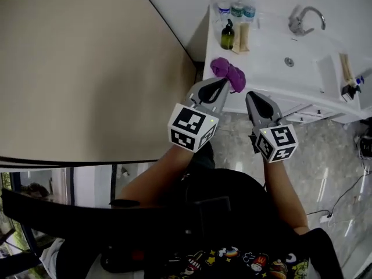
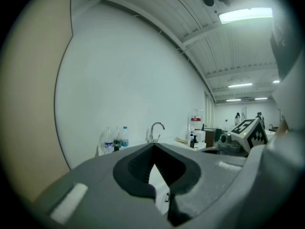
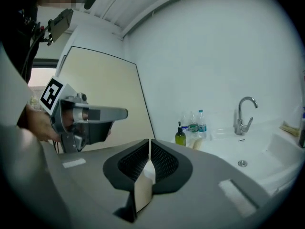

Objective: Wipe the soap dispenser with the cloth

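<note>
The soap dispenser (image 1: 228,35), an olive-green bottle with a black pump, stands at the back left of the white sink counter (image 1: 273,77); the right gripper view shows the dispenser (image 3: 180,136) too. A purple cloth (image 1: 226,70) lies bunched at the counter's front left edge. My left gripper (image 1: 225,81) is shut and empty, its tip just short of the cloth. My right gripper (image 1: 250,95) hangs beside it in front of the counter, jaws shut with nothing between them (image 3: 149,141). Each gripper shows in the other's view: the left (image 3: 86,120), the right (image 2: 243,135).
Three water bottles (image 1: 235,6) stand behind the dispenser. A chrome faucet (image 1: 303,19) rises over the basin (image 1: 289,61). A brush and a small spray bottle (image 1: 349,83) lie at the counter's right end. A beige partition (image 1: 87,68) closes off the left.
</note>
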Available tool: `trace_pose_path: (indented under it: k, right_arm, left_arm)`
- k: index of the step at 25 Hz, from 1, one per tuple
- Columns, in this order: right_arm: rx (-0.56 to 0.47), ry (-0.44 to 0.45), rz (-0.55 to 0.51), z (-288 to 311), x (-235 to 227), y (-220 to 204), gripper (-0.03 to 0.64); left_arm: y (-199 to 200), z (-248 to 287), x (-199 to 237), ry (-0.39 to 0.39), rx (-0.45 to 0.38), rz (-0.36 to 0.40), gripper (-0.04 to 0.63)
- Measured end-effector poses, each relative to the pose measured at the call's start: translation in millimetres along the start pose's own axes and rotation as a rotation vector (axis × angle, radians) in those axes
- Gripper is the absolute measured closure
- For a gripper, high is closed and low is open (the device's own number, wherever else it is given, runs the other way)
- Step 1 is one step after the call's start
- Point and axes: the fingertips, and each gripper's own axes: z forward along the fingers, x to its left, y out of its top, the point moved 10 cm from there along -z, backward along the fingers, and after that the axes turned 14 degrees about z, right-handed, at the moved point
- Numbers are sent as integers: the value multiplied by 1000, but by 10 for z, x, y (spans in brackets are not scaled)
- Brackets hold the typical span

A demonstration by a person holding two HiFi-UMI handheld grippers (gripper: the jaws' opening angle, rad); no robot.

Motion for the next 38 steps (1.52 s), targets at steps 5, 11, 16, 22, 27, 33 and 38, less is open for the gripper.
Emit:
trace_pose_path:
  k: [5,11,16,22,27,33,38]
  right_arm:
    - [146,-94,32,1062,-394,31,494]
    - [351,-232,172,1770,-809,-310,386]
    - [510,-256,226,2112,-875,-512,336]
    - [601,-314,230,2422,-982,-714,322]
    - [678,-329,201,2614,-1062,-744,330]
    - [721,-305,103,2818,-1116,-747,407]
    - [673,-274,104,2812,-1157,-708,465]
  left_arm:
    - [-78,619,943,-39,-5,1,595]
    - [-437,972,1292,-48,68,-85,595]
    - [-601,1018,1496,9,112,-154,595]
    - [-777,1022,1705,9,127,-149,595]
    - [-846,1001,1806,0,118,-172,595]
    - [-885,986,1820,-12,111,-193,595]
    - [-891,979,1811,-20,118,-194,595]
